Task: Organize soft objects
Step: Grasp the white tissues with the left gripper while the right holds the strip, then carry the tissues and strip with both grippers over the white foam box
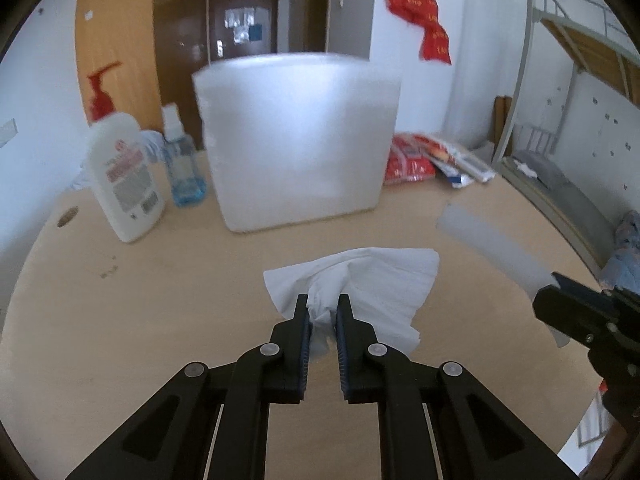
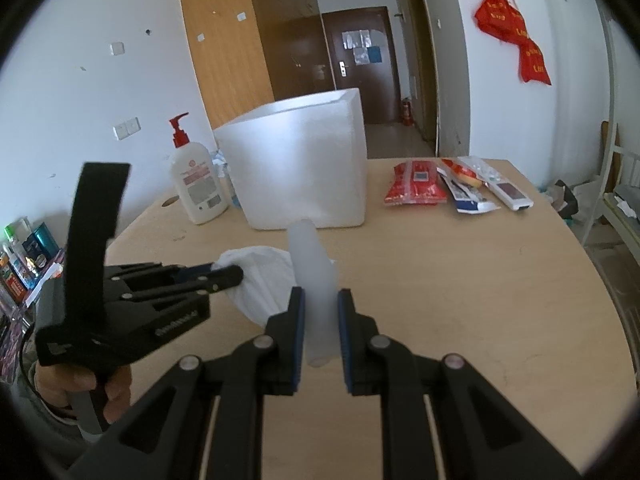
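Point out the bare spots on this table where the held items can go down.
Free: the wide stretch of table in front of the snack packets, right of the foam box. Also bare: left front, below the lotion bottle. Crowded: centre, where the left gripper pinches the white cloth.

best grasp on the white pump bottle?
Take the pump bottle around its body below the shoulder, coming from the front, jaws horizontal. It stands upright; the red pump is thin and offset, the foam box blocks its right side, and a blue bottle stands between them.
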{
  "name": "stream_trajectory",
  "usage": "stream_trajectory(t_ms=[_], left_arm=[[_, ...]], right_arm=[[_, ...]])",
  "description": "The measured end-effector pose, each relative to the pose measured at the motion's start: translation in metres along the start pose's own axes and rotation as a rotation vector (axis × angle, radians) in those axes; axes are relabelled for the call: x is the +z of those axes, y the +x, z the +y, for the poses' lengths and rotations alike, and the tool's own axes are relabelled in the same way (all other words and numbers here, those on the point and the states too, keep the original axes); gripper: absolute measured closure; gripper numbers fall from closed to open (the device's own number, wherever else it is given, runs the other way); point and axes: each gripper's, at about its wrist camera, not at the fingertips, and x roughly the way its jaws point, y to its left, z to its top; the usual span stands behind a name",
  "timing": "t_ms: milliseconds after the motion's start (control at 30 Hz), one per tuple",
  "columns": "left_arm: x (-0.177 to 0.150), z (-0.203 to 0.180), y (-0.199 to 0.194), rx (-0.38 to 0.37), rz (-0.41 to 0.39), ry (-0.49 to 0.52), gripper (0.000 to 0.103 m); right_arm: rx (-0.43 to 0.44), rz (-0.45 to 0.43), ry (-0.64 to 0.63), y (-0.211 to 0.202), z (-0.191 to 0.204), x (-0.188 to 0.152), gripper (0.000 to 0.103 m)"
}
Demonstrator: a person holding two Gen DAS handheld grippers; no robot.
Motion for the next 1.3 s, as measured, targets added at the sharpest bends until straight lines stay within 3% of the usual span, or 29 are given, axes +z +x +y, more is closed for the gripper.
stream_trajectory(t_ms=[567, 933, 1300], left_arm=[[-0.01, 0.018, -0.088, 0.063, -0.203, -0.019, 0.09], [-0.034, 0.048, -0.134, 0.122, -0.28, -0.057, 0.09], [-0.044, 0.064, -0.154, 0.153, -0.328, -0.078, 0.09]], right_arm=[[0.017, -0.073, -0.049, -0.036, 0.033, 0.009, 0.084], [0.046, -0.094, -0.069, -0.046, 0.053, 0.008, 0.084], [0.083, -0.116, -0.076, -0.049, 0.071, 0.011, 0.084]])
